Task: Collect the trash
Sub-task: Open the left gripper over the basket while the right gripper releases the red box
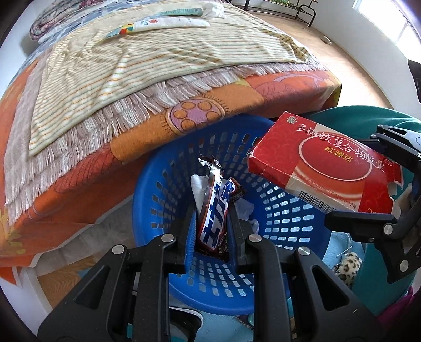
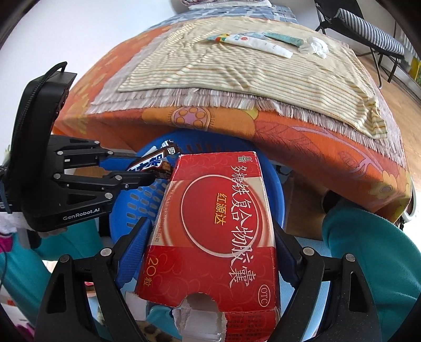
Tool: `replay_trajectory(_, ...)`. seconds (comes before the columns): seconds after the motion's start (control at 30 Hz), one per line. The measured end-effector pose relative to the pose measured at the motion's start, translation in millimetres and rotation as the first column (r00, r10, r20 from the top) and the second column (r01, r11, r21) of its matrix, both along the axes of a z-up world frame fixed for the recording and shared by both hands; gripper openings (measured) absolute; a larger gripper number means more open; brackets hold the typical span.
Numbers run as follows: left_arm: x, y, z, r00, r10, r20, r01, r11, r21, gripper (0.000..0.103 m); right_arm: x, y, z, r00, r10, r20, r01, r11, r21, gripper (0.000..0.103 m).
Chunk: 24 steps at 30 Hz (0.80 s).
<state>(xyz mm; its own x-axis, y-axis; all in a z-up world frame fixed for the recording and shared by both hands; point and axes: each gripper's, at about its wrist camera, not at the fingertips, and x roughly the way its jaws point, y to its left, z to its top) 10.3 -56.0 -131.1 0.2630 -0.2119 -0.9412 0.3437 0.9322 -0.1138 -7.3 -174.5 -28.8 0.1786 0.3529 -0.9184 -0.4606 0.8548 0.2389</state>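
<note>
My left gripper (image 1: pixel 211 218) is shut on a brown and blue candy bar wrapper (image 1: pixel 214 210) and holds it over the blue plastic basket (image 1: pixel 155 184). My right gripper (image 2: pixel 210 236) is shut on a torn red medicine box (image 2: pixel 218 229) and holds it above the basket's rim (image 2: pixel 276 184); the box also shows in the left wrist view (image 1: pixel 323 163). White crumpled paper (image 1: pixel 197 189) lies inside the basket. On the bed lie a white tube (image 1: pixel 168 23), a teal packet (image 1: pixel 181 11) and a white tissue wad (image 1: pixel 214 9).
The bed with an orange cover (image 1: pixel 236 97) and a striped fringed blanket (image 1: pixel 131 71) stands behind the basket. A teal sleeve (image 2: pixel 368 250) is at the right. A leopard-print item (image 1: pixel 347 265) lies on the floor. A chair (image 2: pixel 368 29) stands at the far right.
</note>
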Motion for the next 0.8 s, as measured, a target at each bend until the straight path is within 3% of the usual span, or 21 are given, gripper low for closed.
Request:
replay_trajectory(0.1,3.7,-3.0,-3.5,1.000,0.006,-0.003,-0.006,1.000,0.009,0.027,1.9,-0.3,-2.4,1.000,-0.004,-0.006,0.004,1.000,-0.003,0.086)
replay_trajectory(0.27,5.1,0.2,-5.3,1.000,0.020,-0.009,-0.020,1.000,0.015,0.032,4.8,2.9,-6.7,1.000,-0.005,-0.016,0.005,1.000,-0.011,0.086)
replay_trajectory(0.37,4.8,2.2,-5.0,1.000,0.026,-0.005,-0.026,1.000,0.017,0.047,5.6,4.5,-9.5,1.000,-0.005,-0.021,0.005,1.000,-0.019,0.086)
replay_trajectory(0.8,4.5,4.9,-4.7,0.999,0.034,-0.001,-0.034,0.999,0.028,0.052,11.2,1.9,-18.8,0.999,-0.027,-0.047,0.027,1.000,-0.007,0.086)
